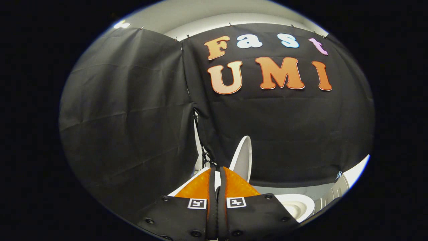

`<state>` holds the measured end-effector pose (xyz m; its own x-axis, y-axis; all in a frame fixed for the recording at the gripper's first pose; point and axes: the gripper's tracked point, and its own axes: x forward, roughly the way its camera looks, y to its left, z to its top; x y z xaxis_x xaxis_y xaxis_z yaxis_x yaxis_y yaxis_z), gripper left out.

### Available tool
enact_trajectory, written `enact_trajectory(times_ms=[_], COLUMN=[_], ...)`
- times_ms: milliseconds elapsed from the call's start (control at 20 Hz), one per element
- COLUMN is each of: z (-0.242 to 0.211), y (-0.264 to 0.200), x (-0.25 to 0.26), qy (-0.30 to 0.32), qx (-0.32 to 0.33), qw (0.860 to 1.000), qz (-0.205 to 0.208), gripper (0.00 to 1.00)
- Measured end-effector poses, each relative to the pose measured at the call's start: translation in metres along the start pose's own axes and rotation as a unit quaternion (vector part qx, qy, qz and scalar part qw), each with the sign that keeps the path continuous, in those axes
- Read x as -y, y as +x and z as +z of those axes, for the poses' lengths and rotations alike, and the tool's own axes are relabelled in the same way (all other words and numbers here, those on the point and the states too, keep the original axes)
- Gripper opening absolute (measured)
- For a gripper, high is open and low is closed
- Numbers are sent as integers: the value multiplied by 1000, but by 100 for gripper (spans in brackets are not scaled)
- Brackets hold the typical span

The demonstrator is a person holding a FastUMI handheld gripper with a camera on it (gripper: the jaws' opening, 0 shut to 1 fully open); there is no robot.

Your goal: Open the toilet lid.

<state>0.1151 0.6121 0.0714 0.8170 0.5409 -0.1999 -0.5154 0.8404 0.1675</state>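
Gripper (216, 170) fingers drawn together, only a thin dark seam between them, clamped on nothing visible. Just beyond the tips and slightly right, toilet lid (243, 157) raised near upright, edge-on against the black booth wall (127, 107). Lower right, nearer, open toilet bowl (297, 206) with rim exposed. Judged largely done: lid already up; perhaps only pulling clear left

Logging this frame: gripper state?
Gripper: fingers together, shut, nothing held; toilet lid stands raised just beyond the tips.
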Motion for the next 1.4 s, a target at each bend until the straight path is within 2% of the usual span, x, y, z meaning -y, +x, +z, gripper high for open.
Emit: enact_trajectory(times_ms=[750,1150,1400], z=[-19,-22,-20], y=[34,46,40], x=[-82,-102,-92], qy=[-15,-15,-9], qx=[-24,-31,-29], qw=[999,998,999], qz=[43,47,30], gripper=[9,9,11])
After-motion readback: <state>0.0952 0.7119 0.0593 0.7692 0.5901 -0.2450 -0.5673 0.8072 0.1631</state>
